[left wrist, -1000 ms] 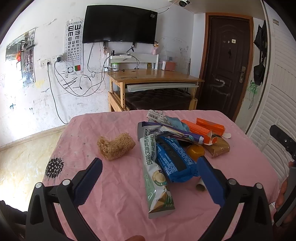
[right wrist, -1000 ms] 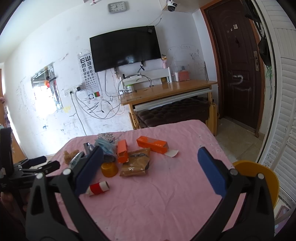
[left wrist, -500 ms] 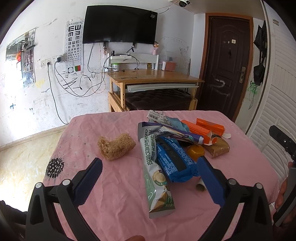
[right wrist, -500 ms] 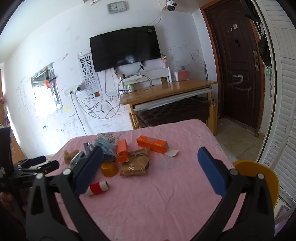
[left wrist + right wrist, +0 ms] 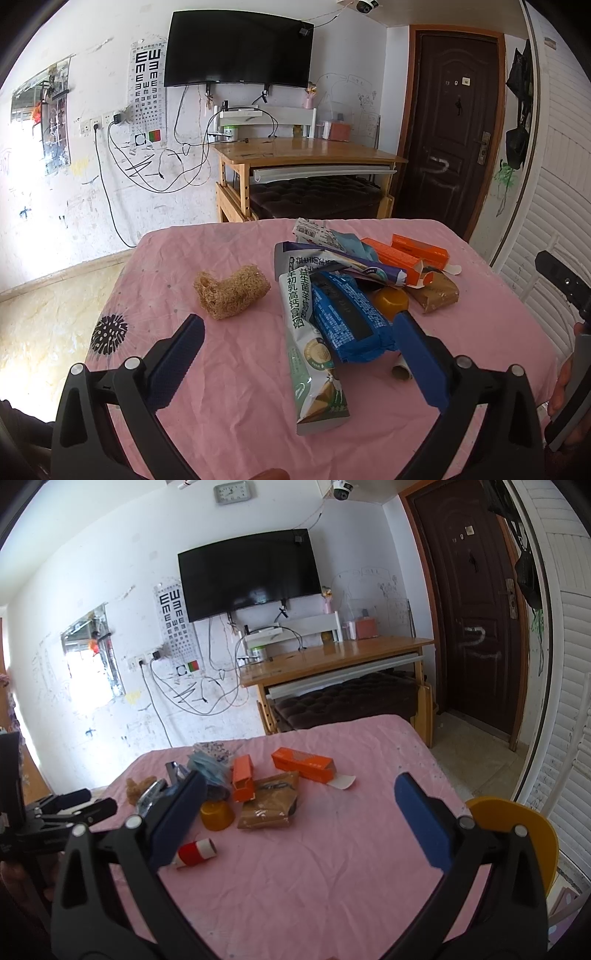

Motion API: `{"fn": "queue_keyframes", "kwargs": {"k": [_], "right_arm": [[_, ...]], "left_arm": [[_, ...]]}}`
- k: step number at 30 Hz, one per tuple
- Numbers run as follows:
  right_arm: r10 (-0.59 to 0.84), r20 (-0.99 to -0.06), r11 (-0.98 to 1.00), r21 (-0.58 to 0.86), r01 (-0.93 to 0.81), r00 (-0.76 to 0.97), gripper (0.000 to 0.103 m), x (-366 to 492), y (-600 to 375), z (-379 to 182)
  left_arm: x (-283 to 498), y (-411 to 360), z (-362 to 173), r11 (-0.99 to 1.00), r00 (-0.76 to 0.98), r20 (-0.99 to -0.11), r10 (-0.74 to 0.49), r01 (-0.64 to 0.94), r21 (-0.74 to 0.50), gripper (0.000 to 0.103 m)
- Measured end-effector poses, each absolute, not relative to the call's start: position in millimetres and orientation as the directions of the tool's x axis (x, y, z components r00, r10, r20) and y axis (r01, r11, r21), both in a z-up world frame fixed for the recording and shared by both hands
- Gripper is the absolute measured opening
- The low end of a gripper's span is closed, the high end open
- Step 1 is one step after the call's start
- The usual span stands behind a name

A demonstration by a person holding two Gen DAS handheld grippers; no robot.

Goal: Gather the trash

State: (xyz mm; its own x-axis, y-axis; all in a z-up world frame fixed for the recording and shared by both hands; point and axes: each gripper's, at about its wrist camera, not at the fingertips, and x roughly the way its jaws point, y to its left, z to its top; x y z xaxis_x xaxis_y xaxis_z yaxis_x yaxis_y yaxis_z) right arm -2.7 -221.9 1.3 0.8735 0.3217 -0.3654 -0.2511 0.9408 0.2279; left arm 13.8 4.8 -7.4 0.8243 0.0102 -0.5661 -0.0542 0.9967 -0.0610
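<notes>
A pile of trash lies on the pink tablecloth (image 5: 229, 387): a long green-white wrapper (image 5: 310, 347), a blue packet (image 5: 347, 321), a purple wrapper (image 5: 343, 260), two orange boxes (image 5: 419, 249), a brown packet (image 5: 436, 293), an orange cap (image 5: 389, 299) and a loofah piece (image 5: 231, 290). My left gripper (image 5: 299, 354) is open and empty, above the near table, just short of the pile. My right gripper (image 5: 295, 816) is open and empty, above the table's right part. A red-white tube (image 5: 195, 851) lies by its left finger.
A wooden desk (image 5: 306, 155) with a dark cushioned seat under it stands behind the table, under a wall TV. A dark door (image 5: 450, 122) is at the back right. A yellow chair (image 5: 517, 823) stands at the table's right edge.
</notes>
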Motion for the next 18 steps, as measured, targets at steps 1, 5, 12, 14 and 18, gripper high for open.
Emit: {"fn": "queue_keyframes", "kwargs": {"k": [1,5,12,14,18], "right_arm": [[0.321,-0.365,0.941,0.227,-0.251,0.874,0.099,-2.9,-221.7,1.2],[0.32,-0.366,0.941,0.228,-0.25,0.874,0.099,-2.4,-221.9,1.4],[0.321,-0.366,0.941,0.227,-0.25,0.873,0.099,-2.2,-221.8,1.6],[0.321,-0.367,0.941,0.228,-0.25,0.873,0.099,-2.1,-221.9,1.7],[0.321,-0.365,0.941,0.224,-0.253,0.874,0.099,-2.4,-220.9,2.7]], "left_arm": [[14.0,5.0,-7.5,0.997,0.824,-0.566,0.009,-0.054,-0.062,0.097],[14.3,5.1,-7.6,0.997,0.824,-0.567,0.008,-0.053,-0.063,0.097],[14.2,5.0,-7.6,0.997,0.824,-0.567,0.009,-0.053,-0.062,0.097],[14.3,5.0,-7.6,0.997,0.824,-0.567,0.009,-0.054,-0.062,0.097],[14.6,6.3,-6.9,0.997,0.823,-0.567,0.015,-0.057,-0.056,0.097]]}}
